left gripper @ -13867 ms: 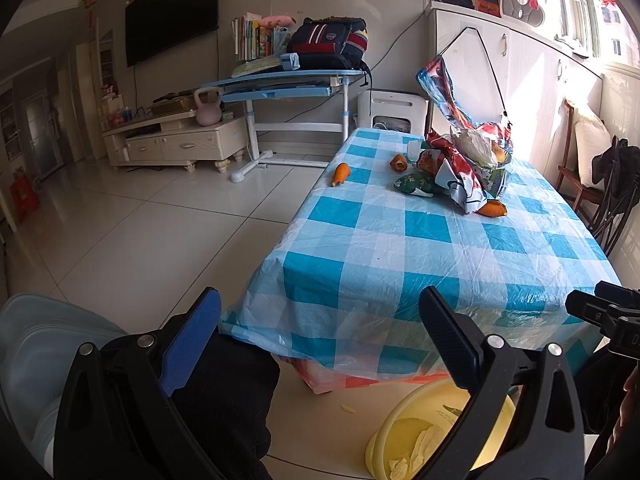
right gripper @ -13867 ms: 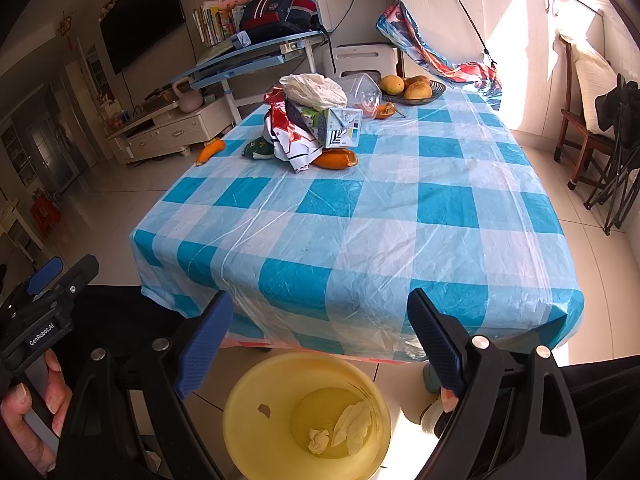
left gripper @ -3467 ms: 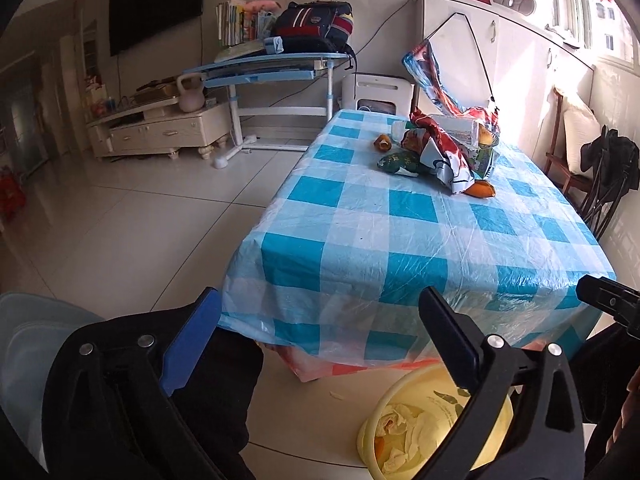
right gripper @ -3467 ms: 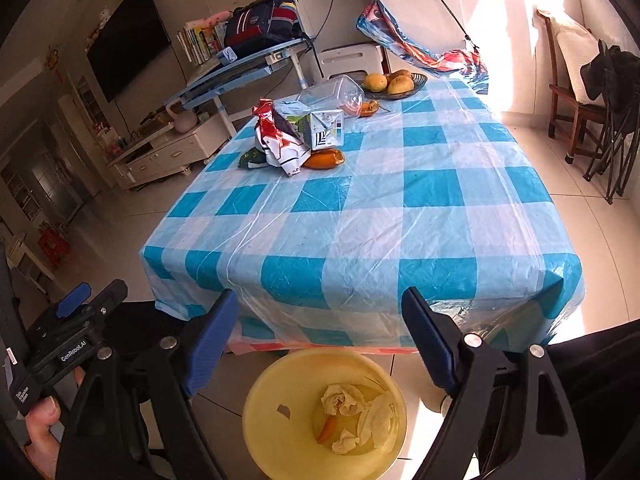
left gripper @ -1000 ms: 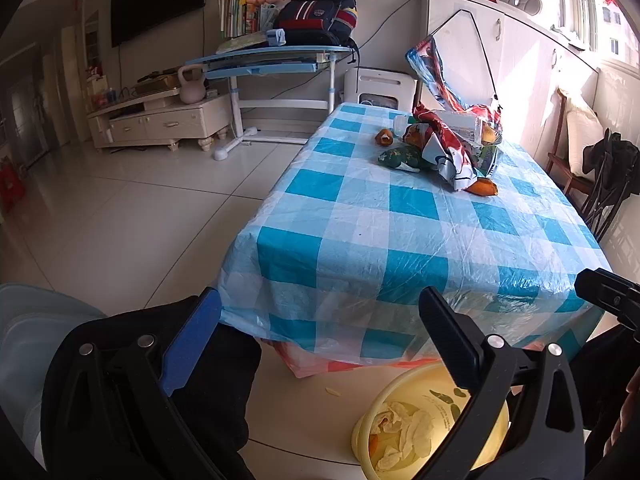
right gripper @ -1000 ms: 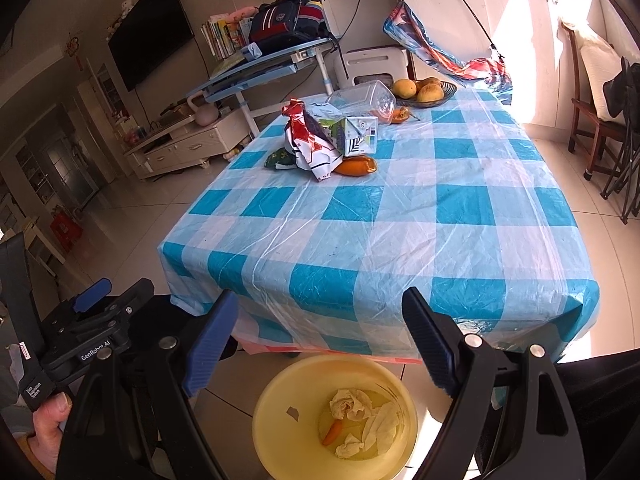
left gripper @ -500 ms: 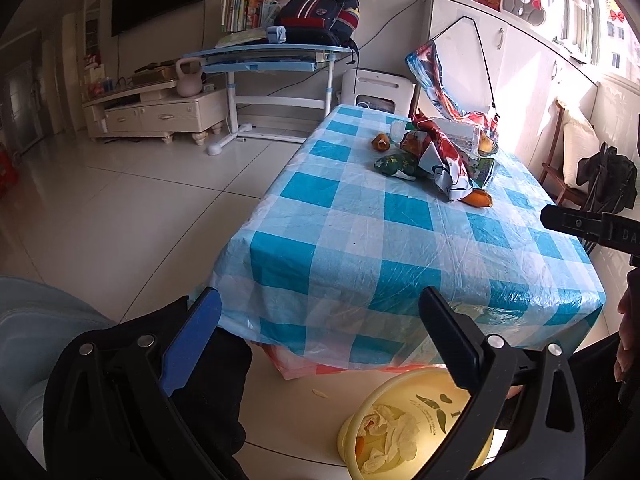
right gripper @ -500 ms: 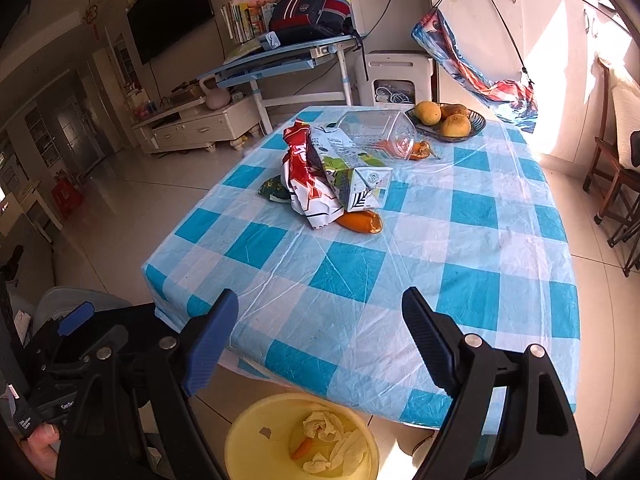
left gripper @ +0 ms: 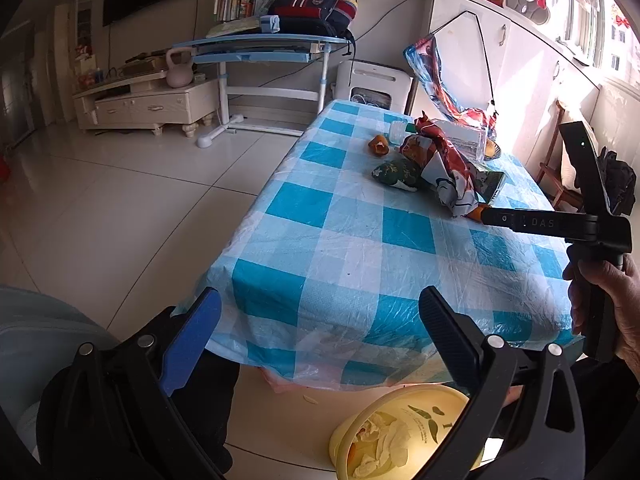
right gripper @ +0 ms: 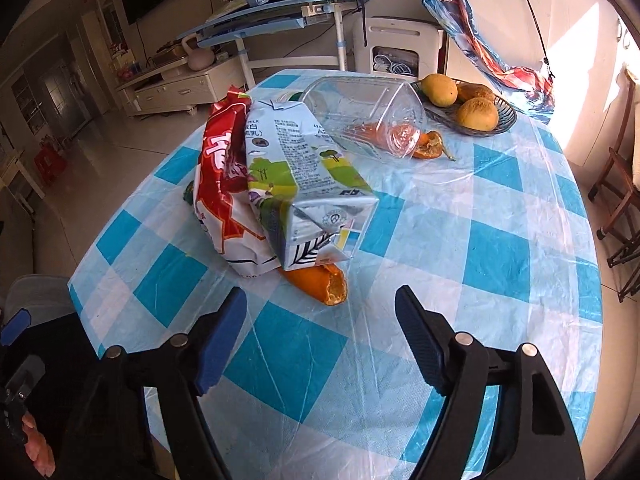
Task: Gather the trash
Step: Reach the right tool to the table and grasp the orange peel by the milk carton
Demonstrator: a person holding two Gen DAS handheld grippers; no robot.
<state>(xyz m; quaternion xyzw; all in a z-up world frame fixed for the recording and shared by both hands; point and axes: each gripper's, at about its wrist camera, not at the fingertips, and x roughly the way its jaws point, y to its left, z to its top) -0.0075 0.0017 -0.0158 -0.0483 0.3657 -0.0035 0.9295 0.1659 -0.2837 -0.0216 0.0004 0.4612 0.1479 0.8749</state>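
orange peel (right gripper: pixel 320 284) just ahead of spread right gripper (right gripper: pixel 320 320)

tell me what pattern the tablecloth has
The tablecloth is a blue-and-white check under clear plastic, seen best in the right wrist view.

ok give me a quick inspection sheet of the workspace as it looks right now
Surface: table under a blue-white check plastic cover.
Job's things: milk carton lying on an orange peel, against a red snack bag; tipped clear container; second peel; green packet; yellow bin on the floor, holding tissues.
Clutter: fruit dish with three fruits.
Grippers: right gripper open, just short of the peel; left gripper open, empty, by the table edge.
Cables: black cord on the cabinet.
Surroundings: desk, backpack, kettlebell, chair.
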